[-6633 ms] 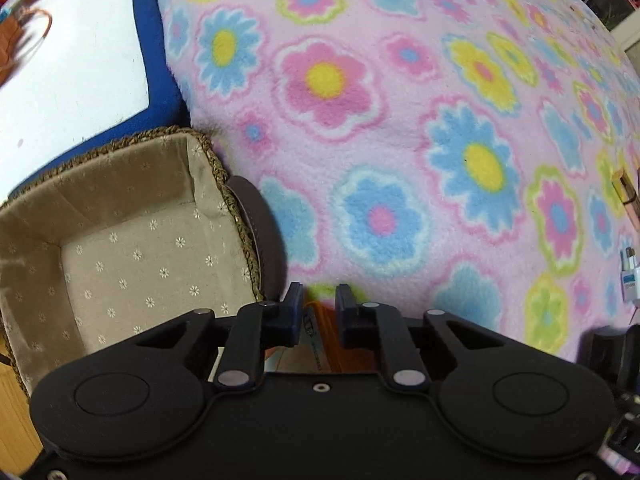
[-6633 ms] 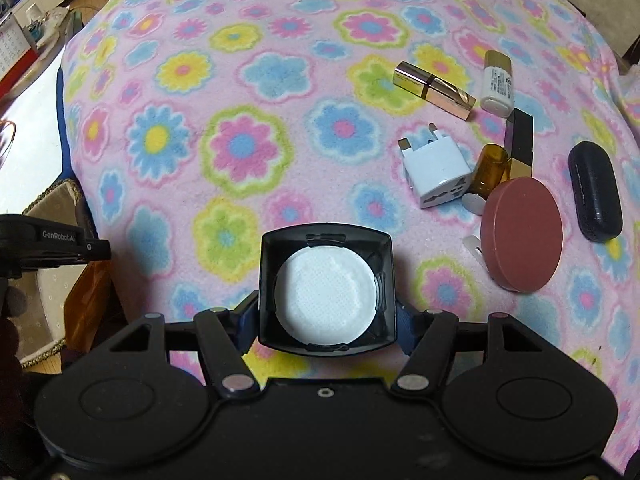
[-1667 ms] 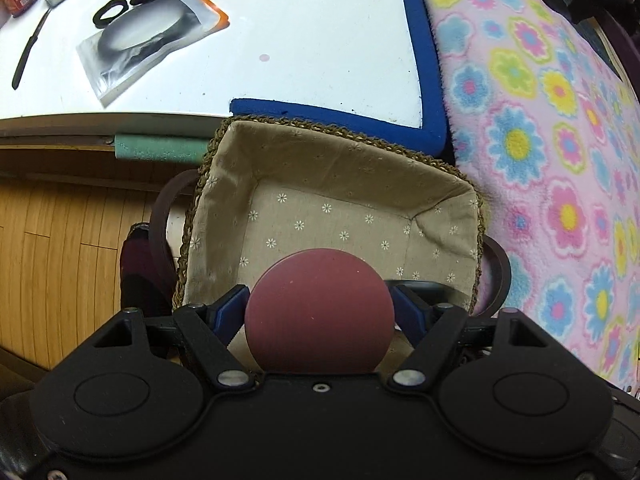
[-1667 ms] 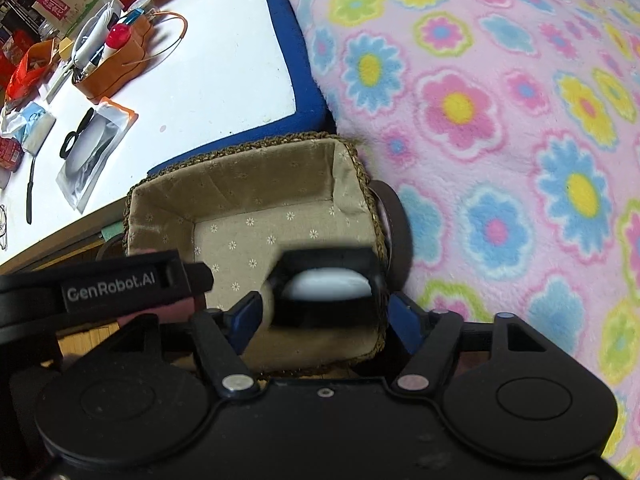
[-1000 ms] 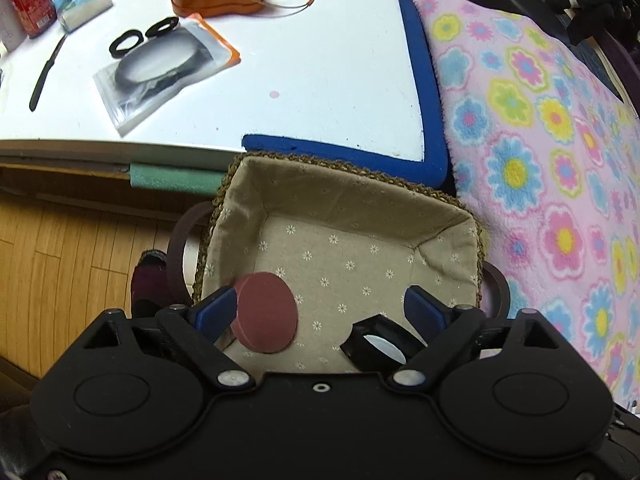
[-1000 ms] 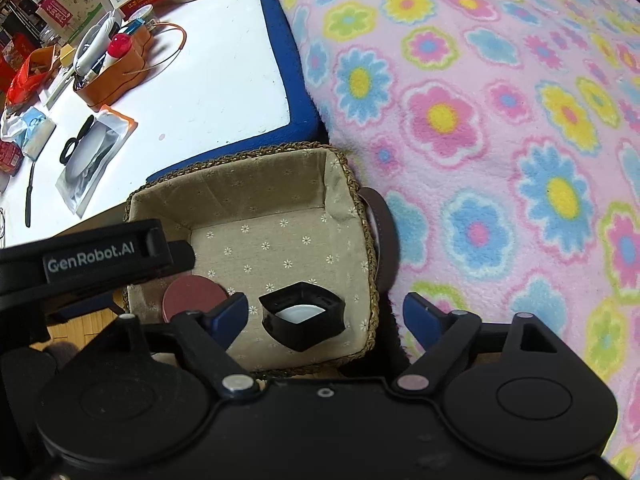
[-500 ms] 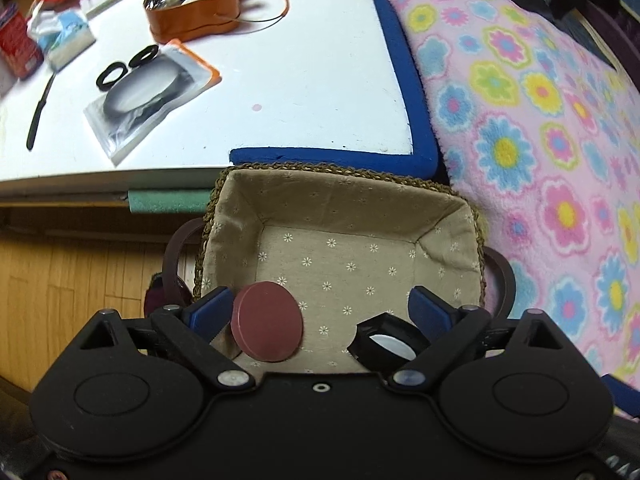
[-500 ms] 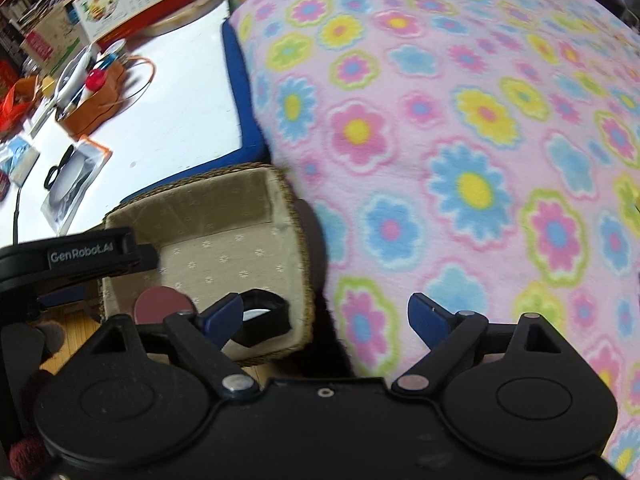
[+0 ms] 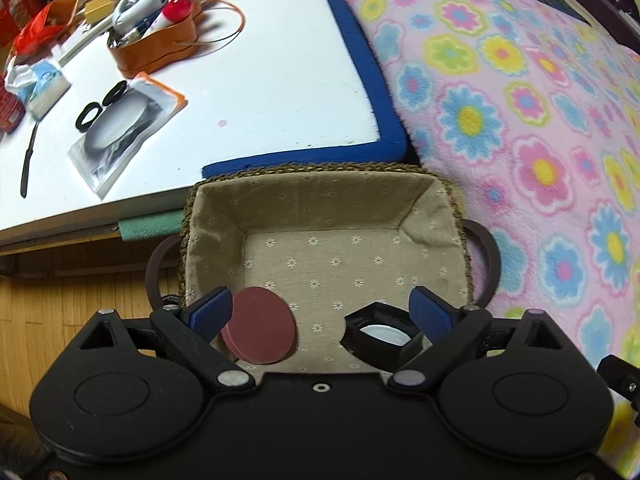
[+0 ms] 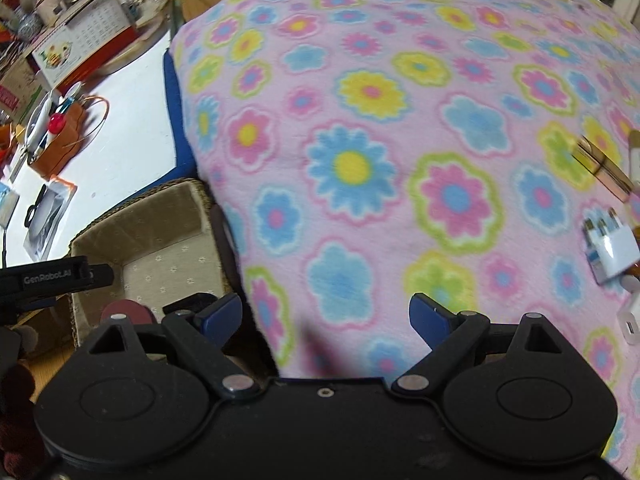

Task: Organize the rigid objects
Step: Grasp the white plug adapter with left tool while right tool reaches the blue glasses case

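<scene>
The left claw (image 9: 320, 312) hangs over a woven basket (image 9: 320, 170) with a spotty cloth lining. Its two blue fingers (image 9: 210, 310) are spread wide with nothing between them. In the basket lie a round dark red disc (image 9: 260, 330) and a black case with a white pad (image 9: 382, 334), apart from each other. Behind is a white desk (image 9: 260, 80); a flowery blanket (image 9: 520, 120) lies on the right.

A bed under a pink flowered blanket (image 10: 400, 128) carries a white plug adapter (image 10: 608, 246) and a gold tube (image 10: 600, 168) near its right edge.
</scene>
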